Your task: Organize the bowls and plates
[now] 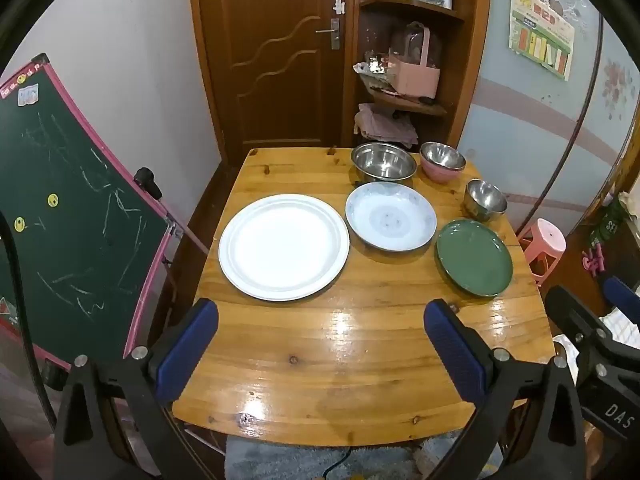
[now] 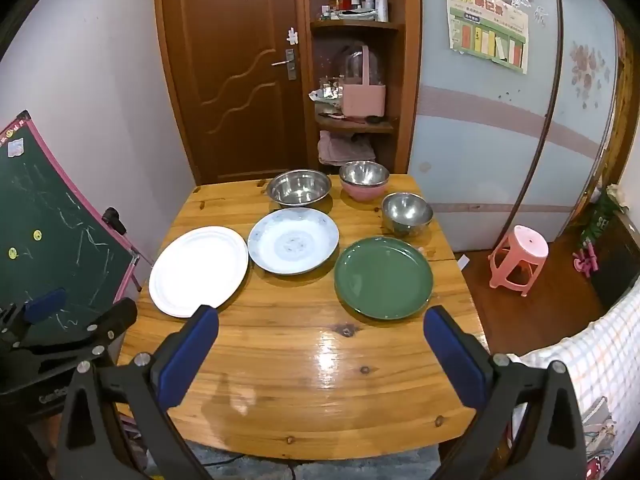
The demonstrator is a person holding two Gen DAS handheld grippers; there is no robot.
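On the wooden table (image 1: 340,364) (image 2: 304,384) lie a large white plate (image 1: 283,246) (image 2: 199,270), a pale blue patterned plate (image 1: 390,215) (image 2: 293,239) and a green plate (image 1: 474,261) (image 2: 383,277). Behind them stand a large steel bowl (image 1: 383,161) (image 2: 299,188), a pink bowl with a steel inside (image 1: 442,161) (image 2: 364,179) and a small steel bowl (image 1: 485,199) (image 2: 407,212). My left gripper (image 1: 321,320) and right gripper (image 2: 321,322) are both open and empty above the table's near part.
A green chalkboard (image 1: 72,216) (image 2: 52,236) leans at the table's left. A pink stool (image 1: 544,248) (image 2: 520,258) stands on the floor at the right. A wooden door (image 1: 280,52) and shelves (image 1: 404,92) are behind the table. A checked cloth (image 2: 592,364) is at the near right.
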